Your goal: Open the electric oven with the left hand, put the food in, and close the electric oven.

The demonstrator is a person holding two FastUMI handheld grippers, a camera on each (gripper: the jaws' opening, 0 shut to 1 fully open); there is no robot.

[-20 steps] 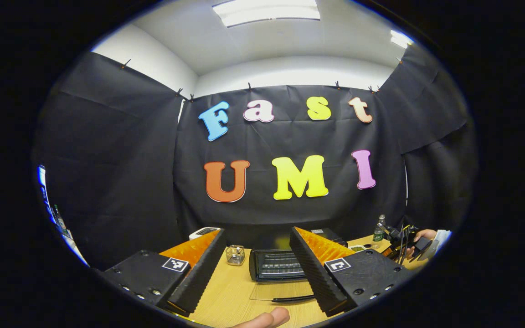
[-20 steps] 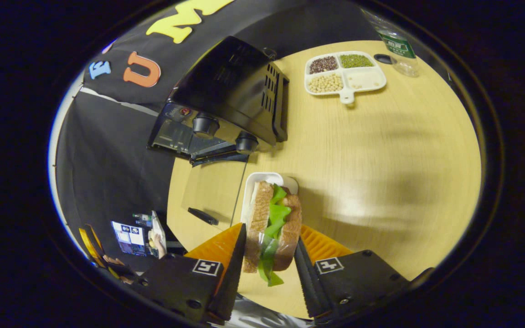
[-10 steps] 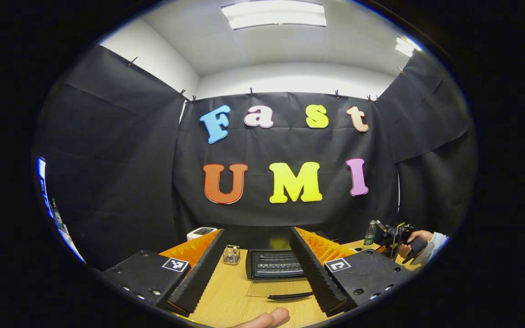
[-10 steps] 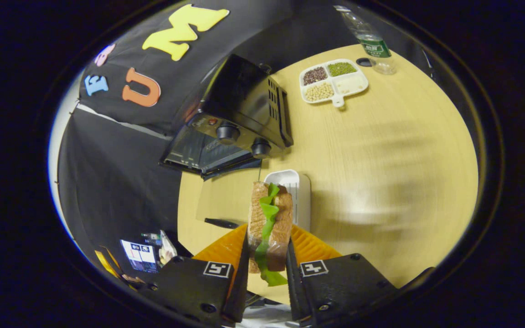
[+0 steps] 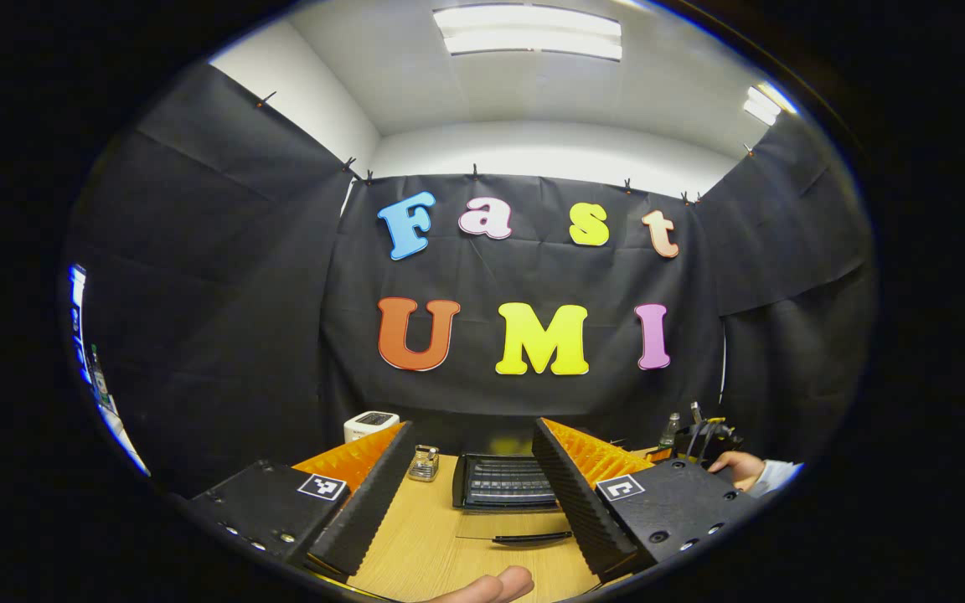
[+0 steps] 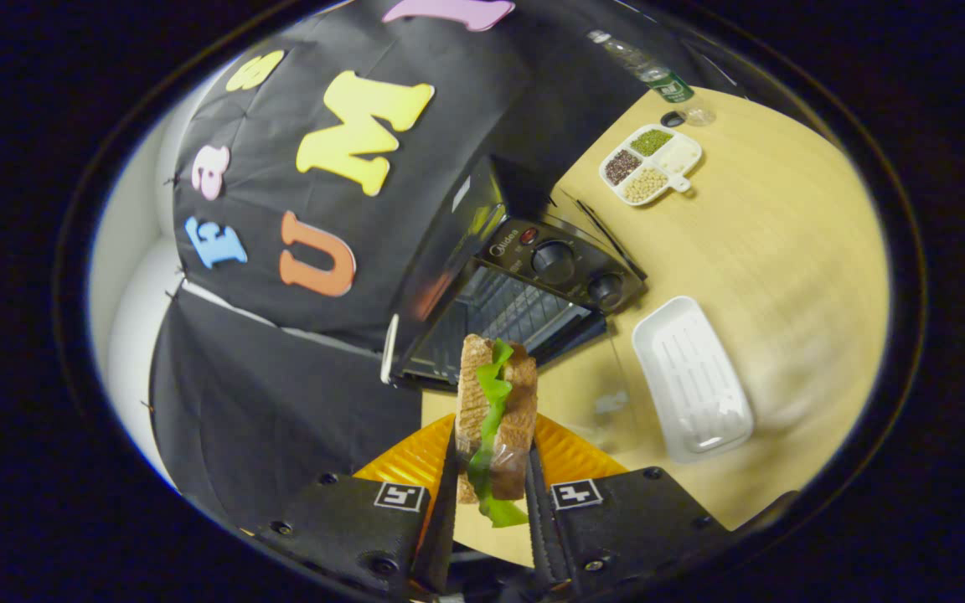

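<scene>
The black electric oven (image 6: 533,276) stands open, its glass door (image 6: 596,394) lying flat on the table and its wire rack (image 6: 495,322) showing. My right gripper (image 6: 489,452) is shut on a sandwich (image 6: 495,402) of brown bread and green lettuce, held on edge in the air in front of the oven's mouth. In the left gripper view the oven (image 5: 503,481) sits ahead between the fingers, its door handle (image 5: 528,537) towards me. My left gripper (image 5: 472,431) is open and holds nothing, well back from the oven.
An empty white tray (image 6: 692,381) lies right of the oven door. A divided dish of beans (image 6: 650,163) and a water bottle (image 6: 650,75) stand farther back. A white device (image 5: 369,423) and a small jar (image 5: 424,463) sit left of the oven. A hand (image 5: 738,467) shows at right.
My right gripper lifted the sandwich off the white tray and swung left to face the open oven. The left gripper stayed open and drifted slightly back.
</scene>
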